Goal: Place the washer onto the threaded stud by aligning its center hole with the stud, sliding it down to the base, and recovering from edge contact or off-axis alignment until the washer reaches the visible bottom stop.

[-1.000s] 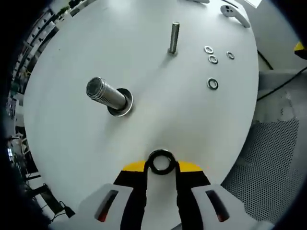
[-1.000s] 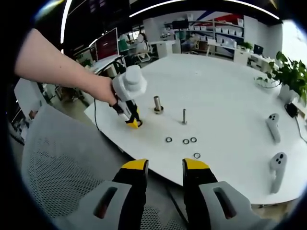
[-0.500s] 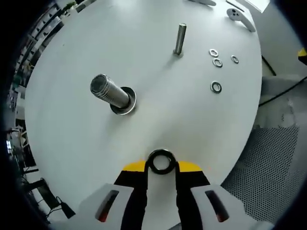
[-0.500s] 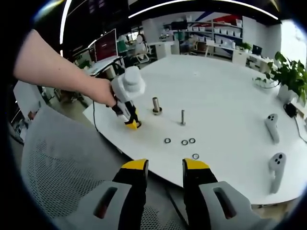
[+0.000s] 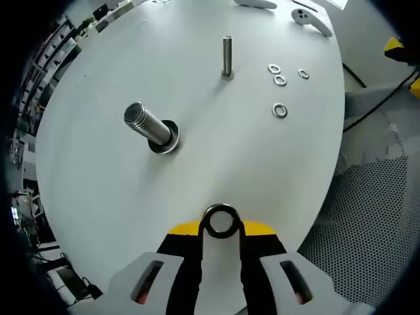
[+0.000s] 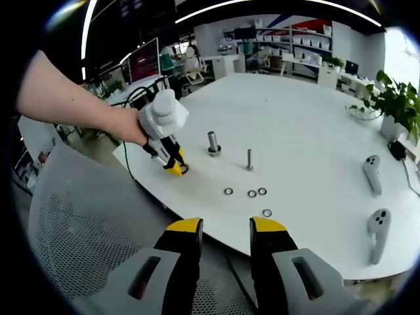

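White and round, the counter (image 5: pixel 262 177) sits in a big office with shelves and a plant far behind it. Two posts stand on it. One is a fat stud (image 5: pixel 146 123) at the middle left of the left gripper view, and it already has a ring at its base. The other is a thin stud (image 5: pixel 227 56) near the top of that view. Four spare rings (image 5: pixel 280 110) lie flat on the counter at the upper right, just beside the thin stud.

At the bottom middle of the left gripper view, the left gripper (image 5: pixel 220 226) is clamped on a dark washer (image 5: pixel 220 221). The washer stands on its edge between the yellow tips, and you can see white through its hole. It is well apart from both studs.

At the bottom of the right gripper view, the right gripper (image 6: pixel 220 233) has its tips apart and holds nothing. It hangs off the near edge of the counter. Two white controllers (image 6: pixel 378 226) lie at the right.

Since a moment ago the studs have slid a bit up and left in the left gripper view, so the hand has moved a little. In the right gripper view the left gripper has drawn back from the fat stud. So the washer is no closer. I think it must yet be carried over a stud and turned flat.
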The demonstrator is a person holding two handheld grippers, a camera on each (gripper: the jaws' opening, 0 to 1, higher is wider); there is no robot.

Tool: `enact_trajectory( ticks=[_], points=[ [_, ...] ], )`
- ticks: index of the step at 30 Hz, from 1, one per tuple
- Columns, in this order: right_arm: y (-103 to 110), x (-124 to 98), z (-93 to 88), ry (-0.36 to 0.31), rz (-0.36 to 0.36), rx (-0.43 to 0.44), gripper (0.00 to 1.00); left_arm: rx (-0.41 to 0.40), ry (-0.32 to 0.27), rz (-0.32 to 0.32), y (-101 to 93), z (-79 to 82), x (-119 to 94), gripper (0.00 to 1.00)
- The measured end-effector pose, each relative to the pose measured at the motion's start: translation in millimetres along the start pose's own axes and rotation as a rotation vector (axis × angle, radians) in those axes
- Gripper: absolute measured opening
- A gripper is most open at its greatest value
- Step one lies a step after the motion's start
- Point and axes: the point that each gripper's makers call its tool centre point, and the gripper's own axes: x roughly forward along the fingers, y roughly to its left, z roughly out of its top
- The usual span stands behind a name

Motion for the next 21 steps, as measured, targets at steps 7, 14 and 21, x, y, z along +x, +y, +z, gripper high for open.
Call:
enact_trajectory(
  ticks=[7, 14, 21],
  points=[
    [1, 0, 0.6, 0.000, 0.004, -0.004, 0.31, 0.012, -0.058, 0.033, 20.5, 24.1, -30, 0.18],
    [0, 0, -0.1, -0.003, 0.001, -0.001, 0.31, 0.044, -0.086, 0.054, 30.6, 41.2, -41, 0.19],
    [0, -1, 0.9, -0.010, -0.004, -0.003, 0.31, 0.068, -0.089, 0.070, 38.5, 59.0, -48, 0.19]
  ],
)
